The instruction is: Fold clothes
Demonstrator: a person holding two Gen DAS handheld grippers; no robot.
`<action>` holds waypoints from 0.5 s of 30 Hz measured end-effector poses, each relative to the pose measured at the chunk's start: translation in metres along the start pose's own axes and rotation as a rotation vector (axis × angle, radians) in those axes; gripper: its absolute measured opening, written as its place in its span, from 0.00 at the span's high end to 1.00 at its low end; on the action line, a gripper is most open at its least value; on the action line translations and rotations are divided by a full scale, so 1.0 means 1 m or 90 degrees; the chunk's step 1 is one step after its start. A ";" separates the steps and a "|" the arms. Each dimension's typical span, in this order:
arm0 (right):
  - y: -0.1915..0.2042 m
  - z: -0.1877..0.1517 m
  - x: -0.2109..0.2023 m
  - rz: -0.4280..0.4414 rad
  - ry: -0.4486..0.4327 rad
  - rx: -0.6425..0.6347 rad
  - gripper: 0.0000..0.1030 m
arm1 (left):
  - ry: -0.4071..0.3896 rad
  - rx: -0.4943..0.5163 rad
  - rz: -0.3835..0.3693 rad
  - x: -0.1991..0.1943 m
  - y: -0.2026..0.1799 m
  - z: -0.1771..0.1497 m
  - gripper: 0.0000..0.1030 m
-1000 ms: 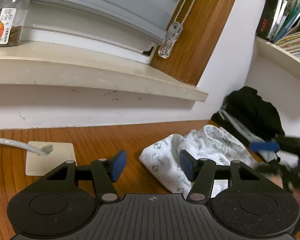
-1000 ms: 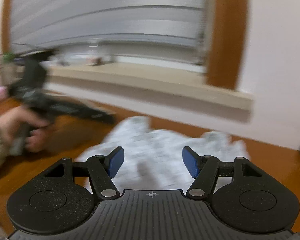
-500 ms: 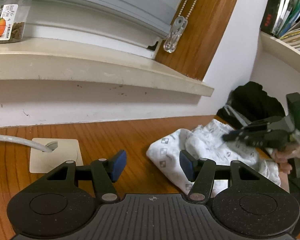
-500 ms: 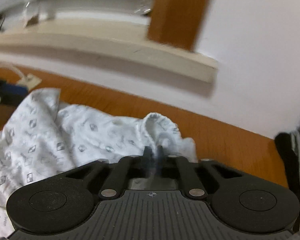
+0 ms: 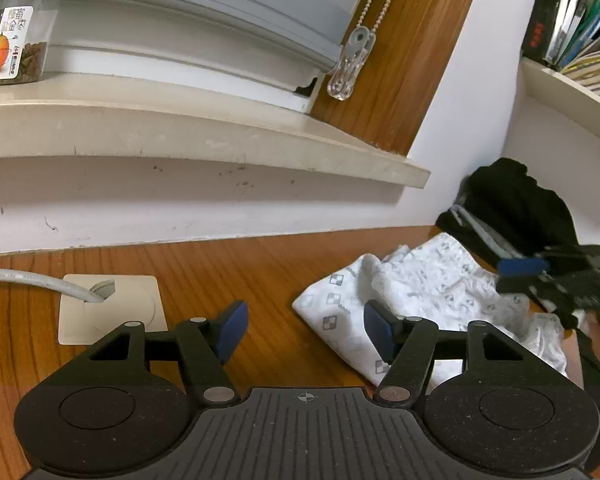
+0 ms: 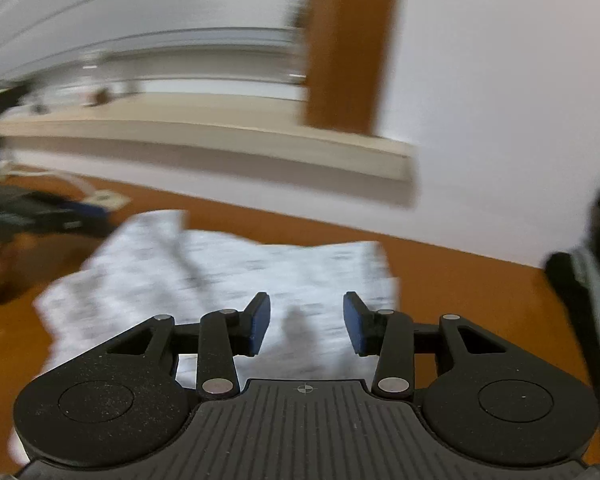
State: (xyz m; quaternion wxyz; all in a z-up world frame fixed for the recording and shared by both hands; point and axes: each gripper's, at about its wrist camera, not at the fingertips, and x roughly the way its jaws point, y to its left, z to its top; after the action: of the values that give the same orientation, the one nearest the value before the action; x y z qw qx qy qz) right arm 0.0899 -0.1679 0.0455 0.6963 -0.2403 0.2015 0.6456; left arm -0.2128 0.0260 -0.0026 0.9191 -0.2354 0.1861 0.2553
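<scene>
Table [image 5: 220,264]: wood, orange-brown, visible grain, slight sheen; patterned garment [image 5: 428,292]: soft white cloth, printed with small grey squares, crumpled, matt; dark garment [image 5: 516,208]: black cloth, matt; left gripper [image 5: 304,330]: black plastic body, fine speckled matt texture, ribbed centre, 2 smooth blue pads, metal pivot pins; right gripper [image 6: 306,322]: same finish; windowsill [image 5: 180,128]: beige, stone-like, smooth, scuffed; jar [image 5: 18,28]: clear glossy plastic, paper label; cable [image 5: 32,280]: smooth grey sheath.

Counted around the window sill [image 5: 188,136]: one white patterned garment [image 5: 428,296] and one black garment [image 5: 520,208] on the desk below it, one jar [image 5: 18,32] on top, one cable plate [image 5: 112,308] beneath, and two grippers, left [image 5: 304,332] and right [image 6: 306,324].
</scene>
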 end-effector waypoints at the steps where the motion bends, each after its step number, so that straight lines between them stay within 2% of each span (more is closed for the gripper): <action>1: 0.009 -0.001 -0.003 0.019 -0.002 -0.005 0.59 | 0.001 0.001 0.001 0.000 0.000 0.000 0.34; 8: 0.075 0.000 -0.011 0.124 -0.008 -0.055 0.52 | 0.002 -0.008 0.008 0.000 0.005 -0.001 0.34; 11: 0.096 -0.002 -0.012 0.149 -0.004 -0.086 0.49 | 0.003 -0.007 0.007 -0.001 0.004 -0.001 0.32; 15: 0.115 -0.006 -0.008 0.154 0.004 -0.129 0.43 | 0.003 -0.006 0.006 -0.001 0.004 -0.001 0.32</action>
State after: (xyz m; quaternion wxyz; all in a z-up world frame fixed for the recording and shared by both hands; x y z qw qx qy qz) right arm -0.0249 -0.1724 0.0368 0.5853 -0.2852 0.1648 0.7409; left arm -0.2163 0.0284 -0.0039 0.9163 -0.2396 0.1881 0.2601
